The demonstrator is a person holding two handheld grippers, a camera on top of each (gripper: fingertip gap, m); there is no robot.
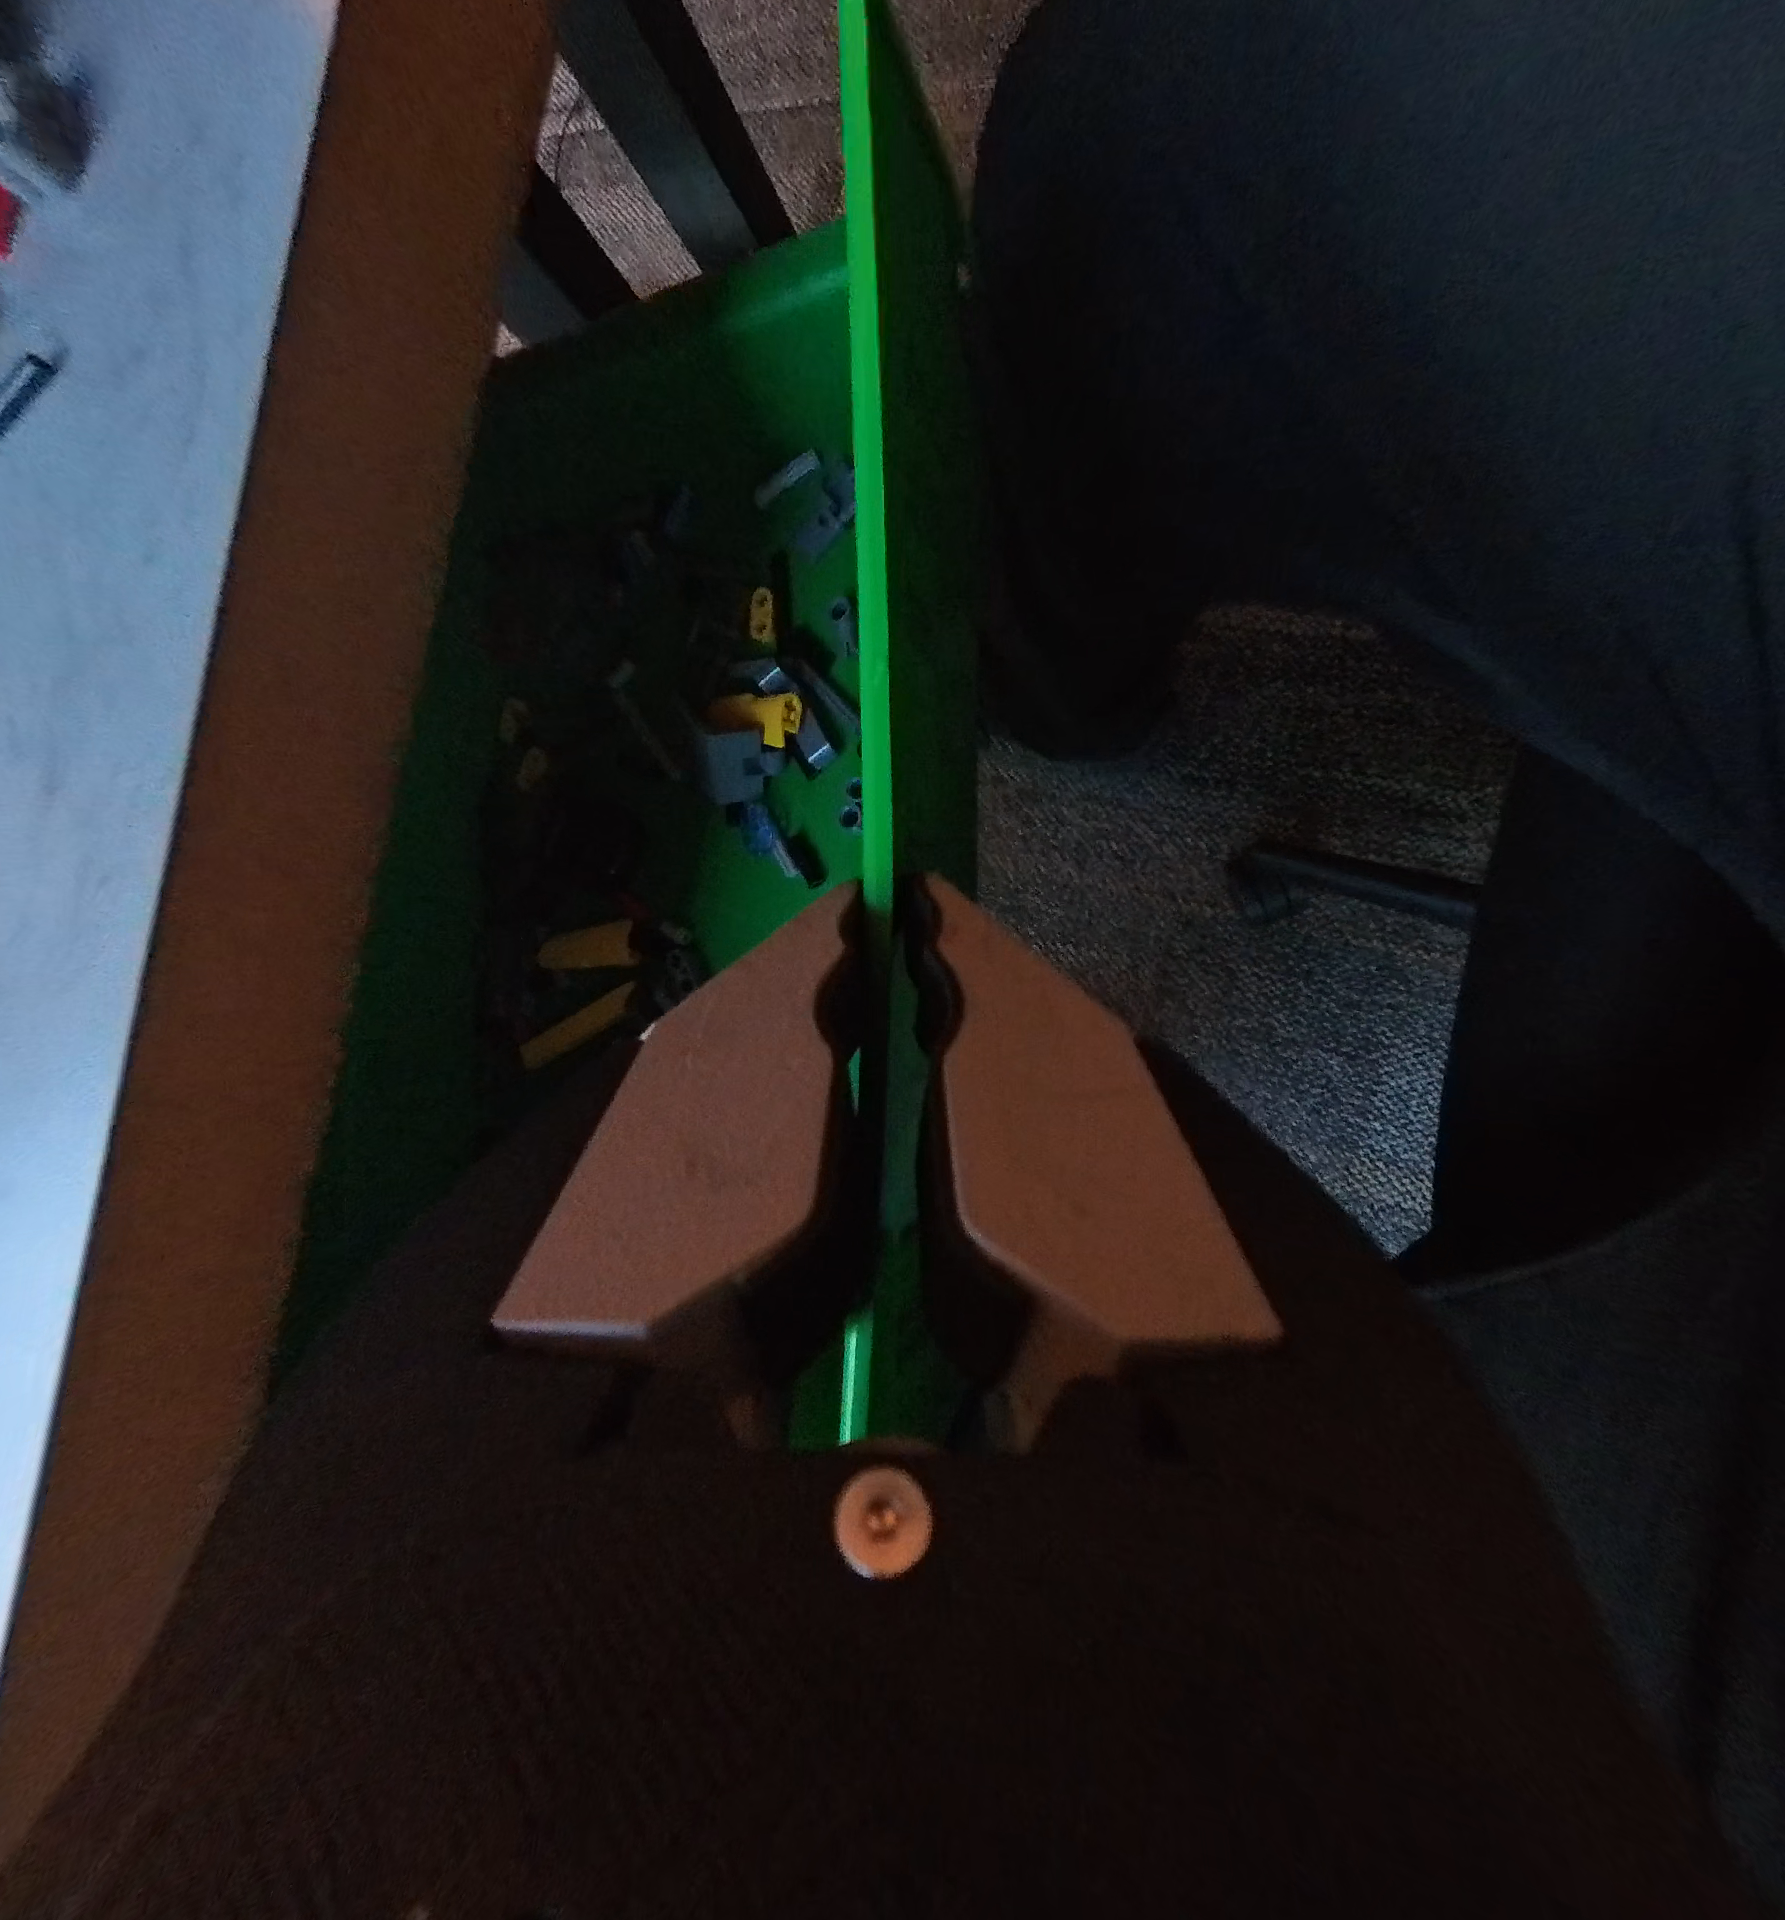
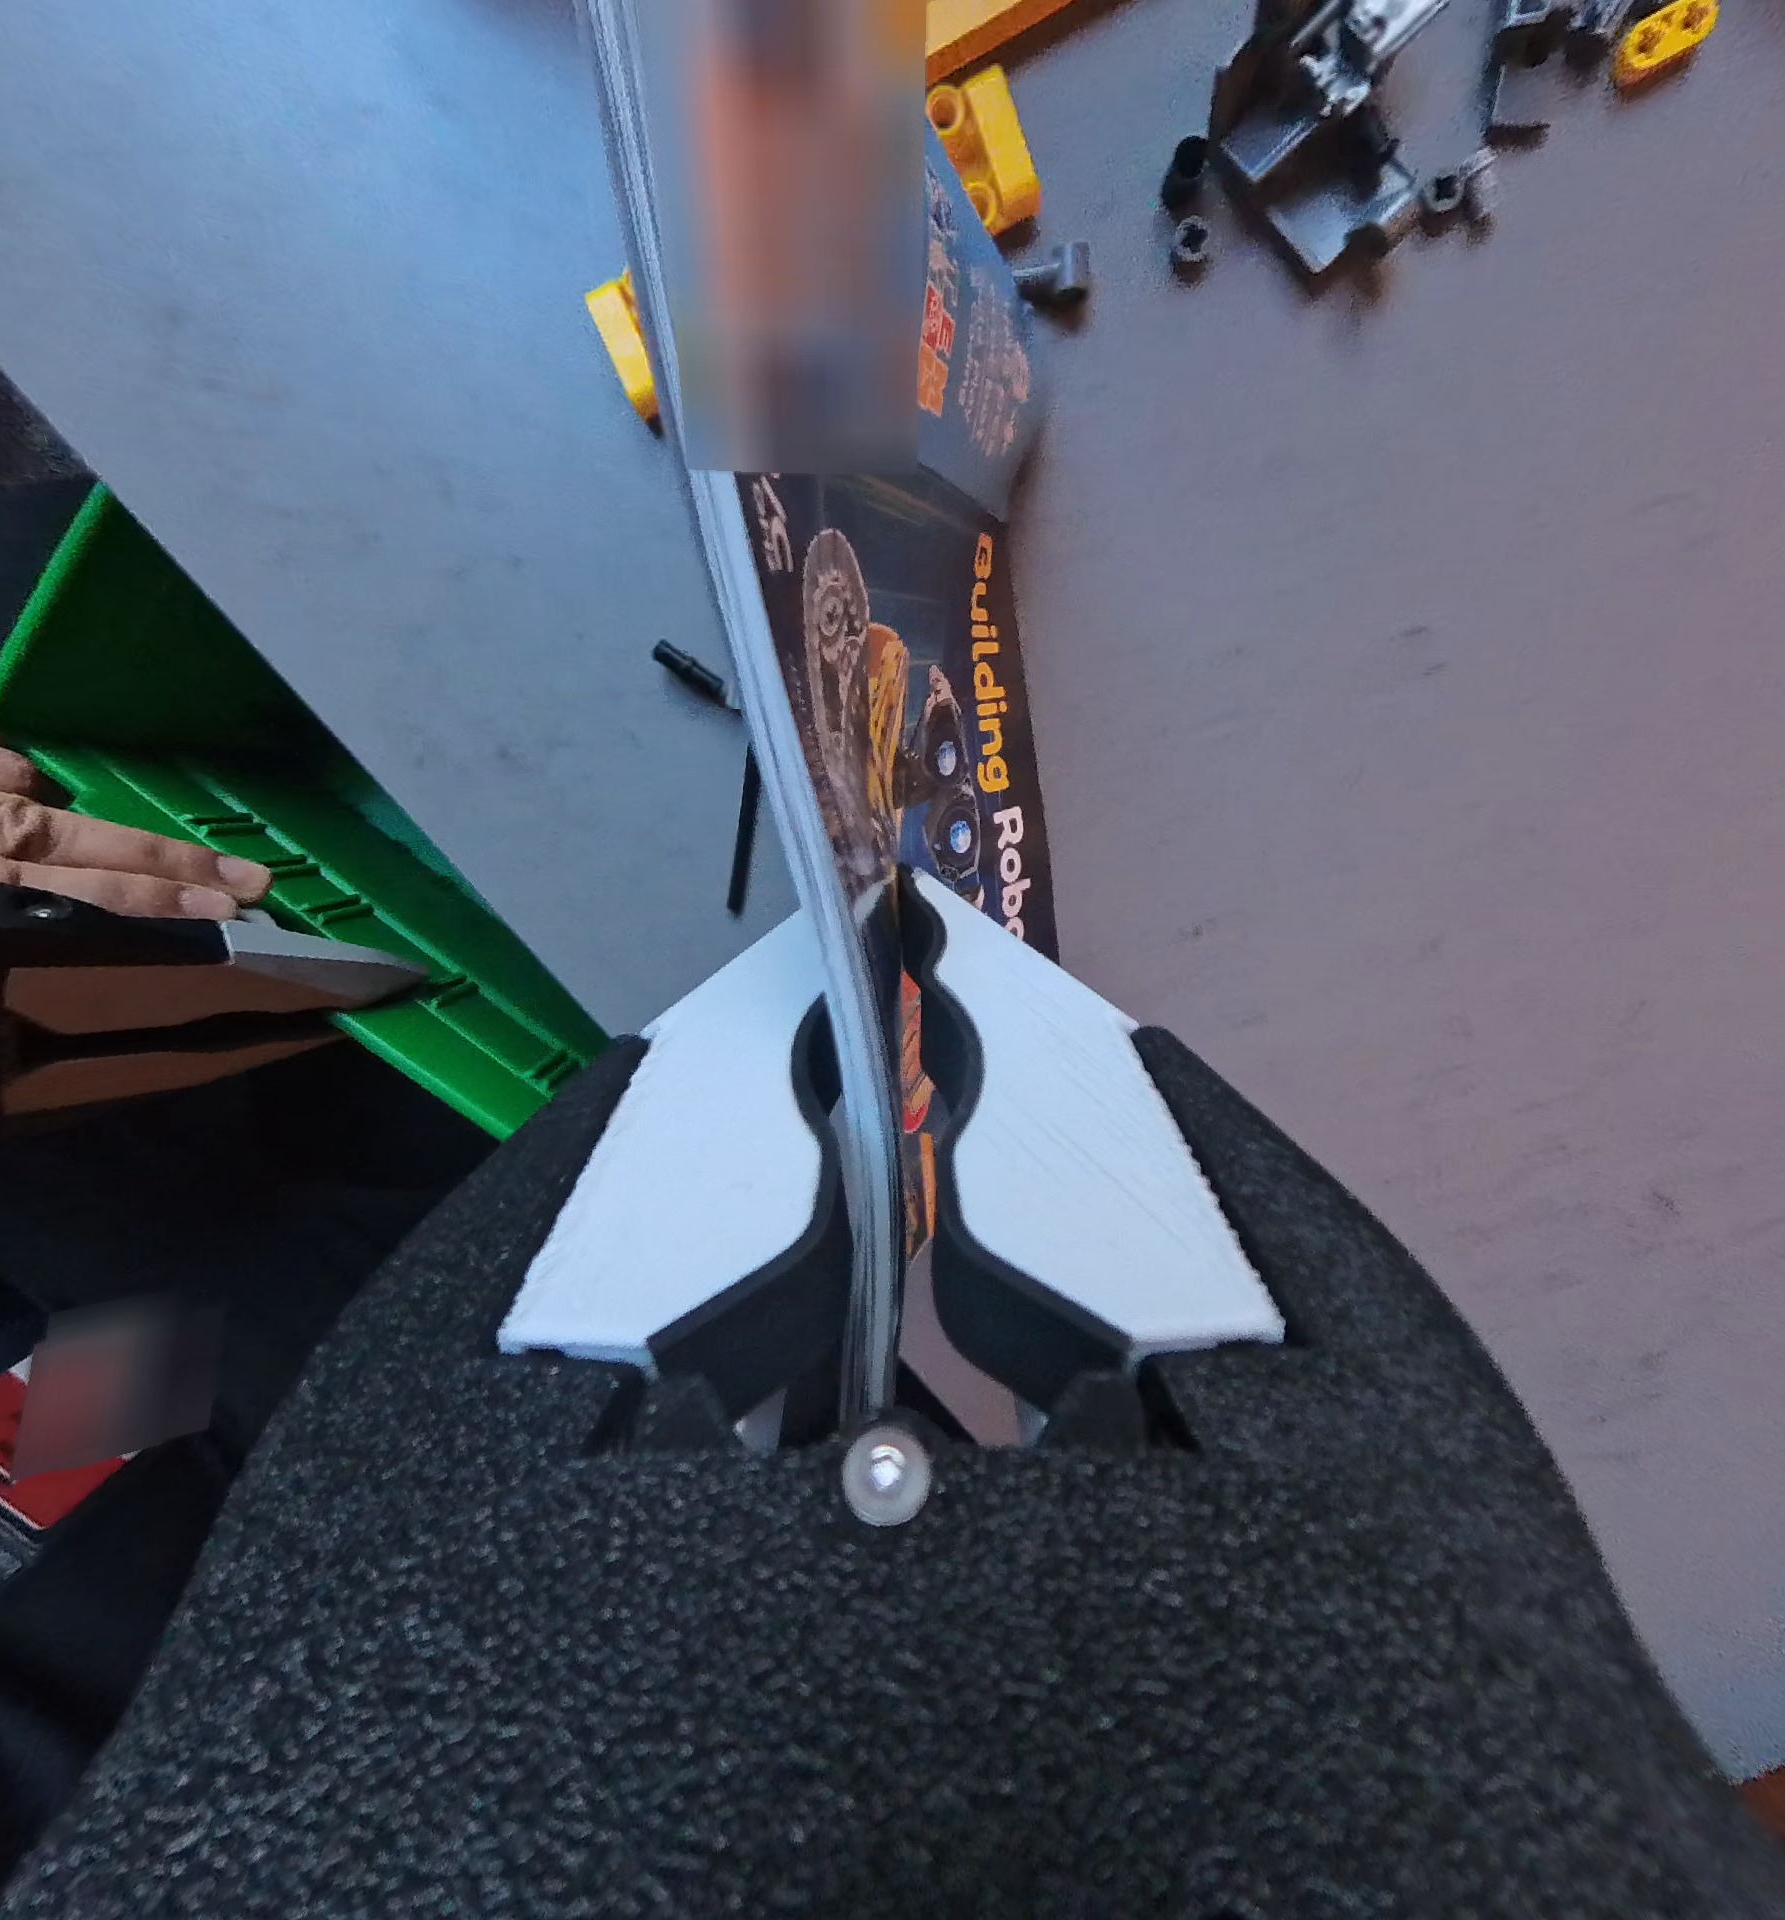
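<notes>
My left hand-held gripper [image 1: 893, 914] pinched the green bin's [image 1: 659, 499] wall, hanging it beside the bench [image 1: 88, 727]; my right hand-held gripper [image 2: 893, 914] clamped the booklet [image 2: 867, 727] edge-up over the bench.

In the left wrist view the bin [image 1: 659, 436] sits in the middle below the table [image 1: 88, 727] edge at the left, with small building pieces [image 1: 753, 717] inside it, while in the right wrist view the booklet [image 2: 867, 644] stands in the middle over the table [image 2: 1387, 831], loose pieces [image 2: 1314, 177] at upper right.
</notes>
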